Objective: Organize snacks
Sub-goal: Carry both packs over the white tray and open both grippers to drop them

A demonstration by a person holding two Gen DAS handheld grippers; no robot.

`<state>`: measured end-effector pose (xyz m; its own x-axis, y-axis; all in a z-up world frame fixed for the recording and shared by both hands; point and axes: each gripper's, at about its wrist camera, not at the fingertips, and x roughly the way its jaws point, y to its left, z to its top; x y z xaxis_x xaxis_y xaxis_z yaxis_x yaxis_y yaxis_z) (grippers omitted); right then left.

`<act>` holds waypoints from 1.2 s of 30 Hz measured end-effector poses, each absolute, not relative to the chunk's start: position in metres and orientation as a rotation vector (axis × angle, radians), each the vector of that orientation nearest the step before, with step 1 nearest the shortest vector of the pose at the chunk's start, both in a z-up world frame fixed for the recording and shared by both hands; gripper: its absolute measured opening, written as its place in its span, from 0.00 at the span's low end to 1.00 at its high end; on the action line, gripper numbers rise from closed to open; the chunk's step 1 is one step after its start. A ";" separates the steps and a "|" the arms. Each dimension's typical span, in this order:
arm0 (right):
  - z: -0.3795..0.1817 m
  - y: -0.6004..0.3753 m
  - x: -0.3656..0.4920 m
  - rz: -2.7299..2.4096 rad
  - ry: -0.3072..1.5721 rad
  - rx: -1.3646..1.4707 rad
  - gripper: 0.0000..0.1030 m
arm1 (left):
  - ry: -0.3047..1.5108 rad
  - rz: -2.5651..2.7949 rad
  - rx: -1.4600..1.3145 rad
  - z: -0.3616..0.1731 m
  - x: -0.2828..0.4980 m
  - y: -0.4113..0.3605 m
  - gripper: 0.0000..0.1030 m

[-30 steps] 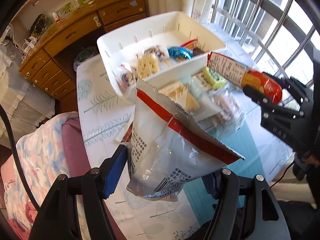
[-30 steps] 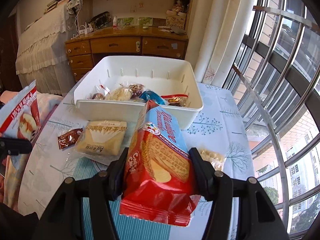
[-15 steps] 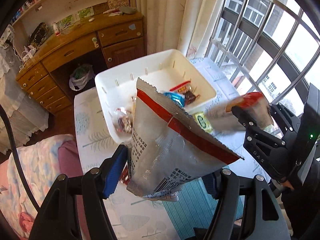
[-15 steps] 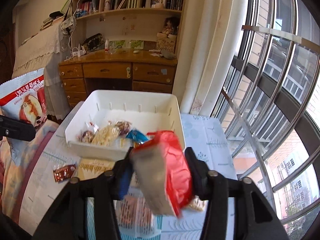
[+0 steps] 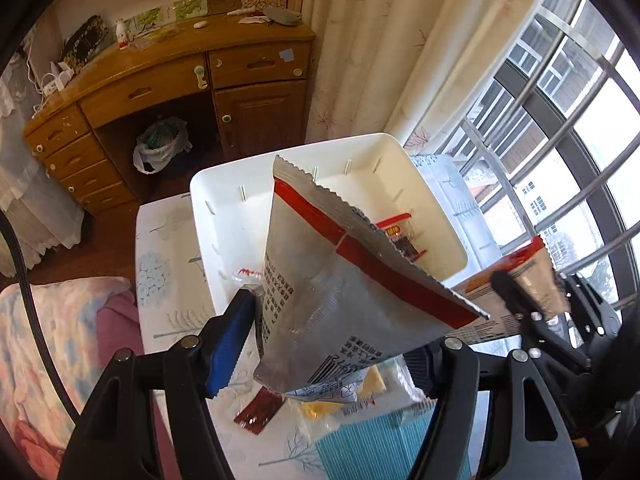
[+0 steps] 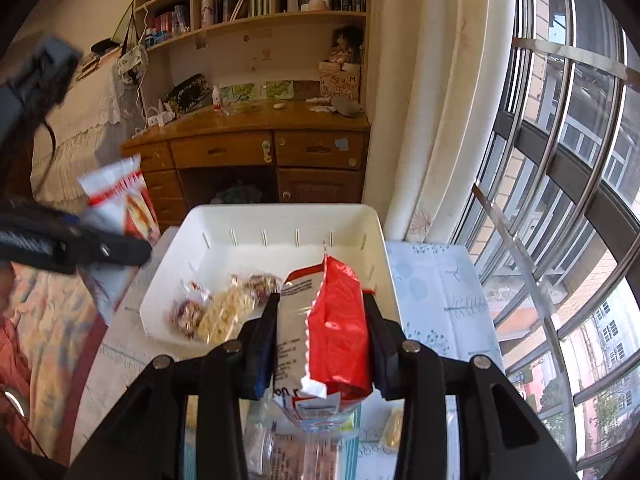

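My left gripper (image 5: 332,344) is shut on a large silver snack bag with a red stripe (image 5: 340,292), held up above the table in front of the white bin (image 5: 204,184). My right gripper (image 6: 324,336) is shut on a red cracker pack (image 6: 340,332), turned edge-on, just short of the bin's near wall (image 6: 160,328). The bin holds several small wrapped snacks (image 6: 224,312). The right gripper and its pack (image 5: 516,292) show at the right of the left wrist view. The left gripper's bag (image 6: 124,204) shows at the left of the right wrist view.
Loose snacks lie on the patterned tablecloth under the grippers: a small red sachet (image 5: 256,416), a yellow pack (image 5: 372,384) and a small biscuit pack (image 6: 394,428). A wooden desk (image 6: 260,148) stands behind the table. A barred window (image 6: 560,160) is to the right, a bed (image 5: 52,340) to the left.
Both grippers have risen and drawn back from the bin, so it looks smaller and lower. The right gripper has rolled, turning the cracker pack from face-up to edge-on. Both keep their grip.
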<state>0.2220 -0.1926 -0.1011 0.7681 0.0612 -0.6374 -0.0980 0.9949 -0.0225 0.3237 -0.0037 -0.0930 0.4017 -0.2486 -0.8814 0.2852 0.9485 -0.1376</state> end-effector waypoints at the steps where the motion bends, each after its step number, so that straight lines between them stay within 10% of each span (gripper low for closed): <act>1: -0.098 -0.194 0.226 0.086 0.683 -0.045 0.37 | 1.109 -0.339 0.026 -0.098 0.330 -0.003 0.66; 17: -0.088 -0.203 0.307 0.029 0.667 0.023 0.38 | 1.147 -0.362 -0.112 -0.164 0.383 0.011 0.67; 21: -0.090 -0.202 0.313 -0.012 0.654 -0.001 0.63 | 1.144 -0.350 -0.143 -0.166 0.385 0.018 0.84; 36: -0.088 -0.205 0.276 -0.079 0.739 0.070 0.64 | 1.109 -0.350 -0.211 -0.143 0.356 0.057 0.85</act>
